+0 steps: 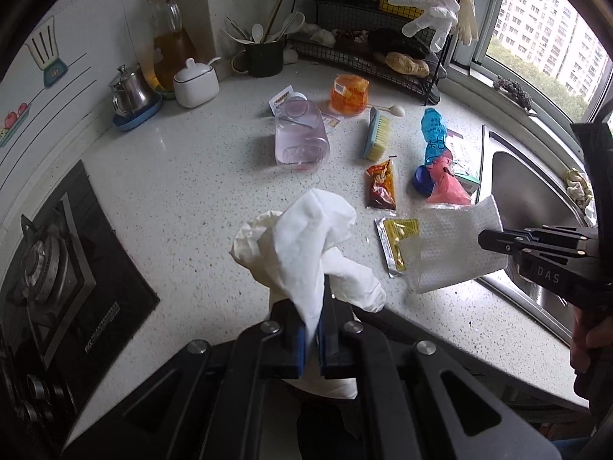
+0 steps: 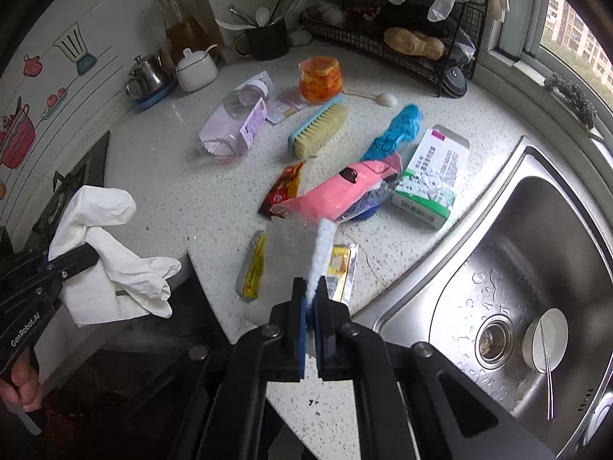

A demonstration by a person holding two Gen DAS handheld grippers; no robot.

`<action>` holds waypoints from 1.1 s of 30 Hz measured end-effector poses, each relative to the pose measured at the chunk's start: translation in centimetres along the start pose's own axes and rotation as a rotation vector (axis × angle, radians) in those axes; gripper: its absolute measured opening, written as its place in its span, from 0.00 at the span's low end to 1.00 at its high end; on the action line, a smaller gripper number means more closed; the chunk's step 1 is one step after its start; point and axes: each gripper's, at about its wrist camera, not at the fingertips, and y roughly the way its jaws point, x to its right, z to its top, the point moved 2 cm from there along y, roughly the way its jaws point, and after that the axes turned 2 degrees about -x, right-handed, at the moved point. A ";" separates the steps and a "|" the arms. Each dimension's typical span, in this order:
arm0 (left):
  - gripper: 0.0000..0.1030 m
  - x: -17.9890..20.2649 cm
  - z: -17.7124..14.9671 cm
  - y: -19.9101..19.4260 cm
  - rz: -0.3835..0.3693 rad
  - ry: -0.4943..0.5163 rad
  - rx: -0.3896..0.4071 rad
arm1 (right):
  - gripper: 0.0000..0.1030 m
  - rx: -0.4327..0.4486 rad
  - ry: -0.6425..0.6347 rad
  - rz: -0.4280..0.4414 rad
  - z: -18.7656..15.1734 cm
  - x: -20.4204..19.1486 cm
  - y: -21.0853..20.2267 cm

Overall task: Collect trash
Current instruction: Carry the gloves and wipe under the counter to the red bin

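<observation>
**Two grippers, two pieces of trash lifted above the counter**

Both of our tools are clamped tight on something. Our left gripper point(image 1: 312, 322) pinches a crumpled white glove point(image 1: 306, 241) with a tissue; it rises out of the jaws, its limp fingers drooping to the side away from the sink point(image 2: 509, 291). Our right gripper point(image 2: 312, 299) holds a white paper towel point(image 1: 452, 245) by its edge; from its own camera the sheet shows edge-on, its long axis running straight away from the jaws, over the counter's near edge just beside the sink.

We take the sink as our landmark. Inside it, next to the drain, lies a small white bowl point(image 2: 546, 341) with a utensil resting in it; water drops dot the basin. On the counter point(image 1: 184, 176) just beside the sink sits a green and white box point(image 2: 433, 176), its long axis angled toward the window. Next out lie a pink bag point(image 2: 337, 191) and a blue wrapper point(image 2: 394, 130), both lengthwise along that same diagonal. Farther from the sink lies a clear plastic bottle point(image 1: 300, 136) on its side, cap toward the back wall. Beyond it, against the wall, a dark mug point(image 1: 262, 57) holds spoons and chopsticks. Two yellow sauce packets point(image 2: 254, 268) lie beneath the towel.
</observation>
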 end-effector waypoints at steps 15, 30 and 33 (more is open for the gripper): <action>0.04 2.4 -9.8 -2.3 0.080 -0.133 -0.033 | 0.02 -0.007 -0.195 0.134 -8.1 -2.6 -1.8; 0.04 -1.2 -18.4 0.1 0.123 -0.255 -0.126 | 0.02 -0.077 -0.308 0.238 -12.5 -9.0 2.3; 0.04 -1.8 -19.6 2.1 0.112 -0.247 -0.142 | 0.02 -0.095 -0.314 0.229 -13.1 -9.9 4.7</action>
